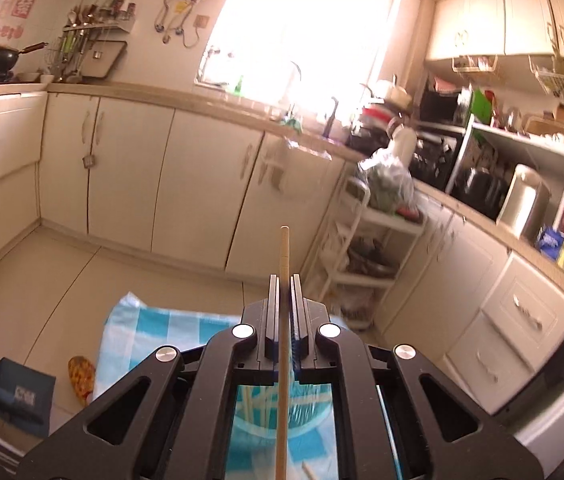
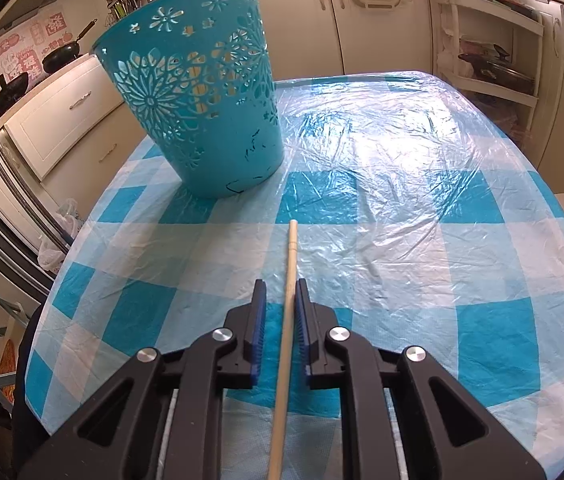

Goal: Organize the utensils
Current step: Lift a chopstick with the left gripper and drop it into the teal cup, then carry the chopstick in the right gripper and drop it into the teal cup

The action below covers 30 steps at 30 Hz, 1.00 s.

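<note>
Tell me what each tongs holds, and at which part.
Left tongs: shut on a chopstick, below its top end. Right tongs: open around another chopstick, not gripping.

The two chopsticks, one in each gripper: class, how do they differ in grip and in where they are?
The left gripper is shut on its chopstick; the right gripper stands slightly open, its chopstick loose between the pads. The left chopstick is raised, floor and cabinets behind it; the right chopstick sits low over the checked tablecloth. Both are pale wood, pointing forward.
</note>
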{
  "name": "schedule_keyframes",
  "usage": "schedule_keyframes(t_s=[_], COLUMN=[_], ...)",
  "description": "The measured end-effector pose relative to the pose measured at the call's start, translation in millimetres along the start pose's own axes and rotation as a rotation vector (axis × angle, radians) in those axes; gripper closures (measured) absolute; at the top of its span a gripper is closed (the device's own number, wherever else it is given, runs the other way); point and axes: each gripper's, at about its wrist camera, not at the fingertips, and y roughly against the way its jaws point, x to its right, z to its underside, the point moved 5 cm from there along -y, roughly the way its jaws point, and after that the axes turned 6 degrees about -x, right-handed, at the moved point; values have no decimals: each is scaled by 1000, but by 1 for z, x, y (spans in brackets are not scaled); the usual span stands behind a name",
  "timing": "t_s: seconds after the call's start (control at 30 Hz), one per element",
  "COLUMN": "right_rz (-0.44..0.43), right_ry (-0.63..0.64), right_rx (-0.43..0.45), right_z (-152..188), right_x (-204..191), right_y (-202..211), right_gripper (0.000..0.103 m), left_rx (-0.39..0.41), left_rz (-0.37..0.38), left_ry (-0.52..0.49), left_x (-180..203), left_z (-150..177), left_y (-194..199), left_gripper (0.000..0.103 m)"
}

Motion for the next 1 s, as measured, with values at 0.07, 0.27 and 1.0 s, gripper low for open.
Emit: schedule_keyframes(t_s=[0.07,0.27,1.0], right_rz=[-4,-8,-17], right_ry=[-1,8,8], right_rx=[0,0,-4], right_z=[0,-1,0], right_x=[0,-2,-1], right_y=[0,0,0], right_gripper=[86,82,80], left_rx=[51,108,-14], left_rz=[-19,-81,-190], left_ry=[7,20,-69], left_x=[1,-3,-20], left_z=[-12,-19,40], left_y=[-11,-56,-65], left_gripper=[98,98,66])
